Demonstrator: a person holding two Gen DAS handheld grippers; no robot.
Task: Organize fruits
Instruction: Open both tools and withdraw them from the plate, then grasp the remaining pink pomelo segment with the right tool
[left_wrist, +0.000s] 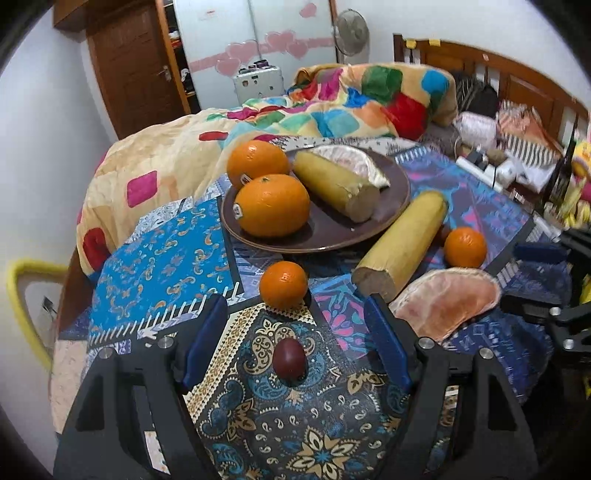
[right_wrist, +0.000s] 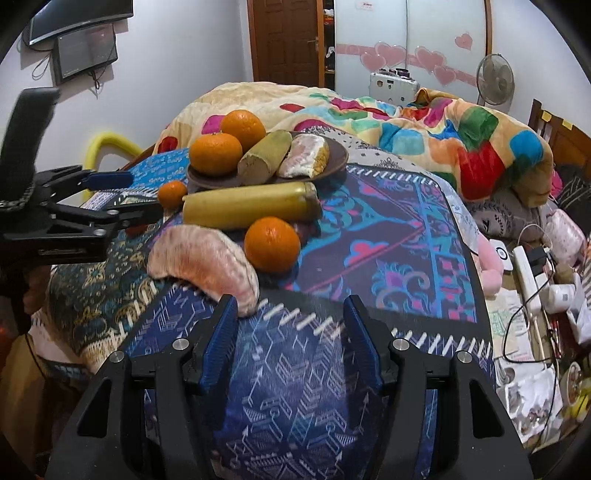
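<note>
The left gripper (left_wrist: 295, 332) has its jaws wide apart and holds nothing. A small dark red fruit (left_wrist: 290, 357) lies on the patterned cloth (left_wrist: 155, 258) between the two blue pads (left_wrist: 205, 341), touching neither. It is probably light, smooth and prone to roll; take hold across its widest part with light pressure.

At 12 o'clock from that fruit sits a small orange (left_wrist: 283, 284), loose on the cloth. Beyond it, still at 12 o'clock, the brown plate (left_wrist: 399, 184) carries two large oranges (left_wrist: 272, 205), a yellow cylinder-shaped fruit piece (left_wrist: 336, 186) and a peeled pomelo segment (left_wrist: 351, 162).

At 2 o'clock from the left gripper, a second yellow cylinder (left_wrist: 402, 240) lies on the cloth, one end near the plate rim. It looks firm; grip it mid-length. Just beside it lies a loose pomelo segment (left_wrist: 447, 301), probably soft and easily crushed. Another small orange (left_wrist: 465, 247) rests behind it.

The right gripper (right_wrist: 291, 332) also has its jaws apart and empty. The loose pomelo segment (right_wrist: 207, 258) touches its left pad at 11 o'clock.
</note>
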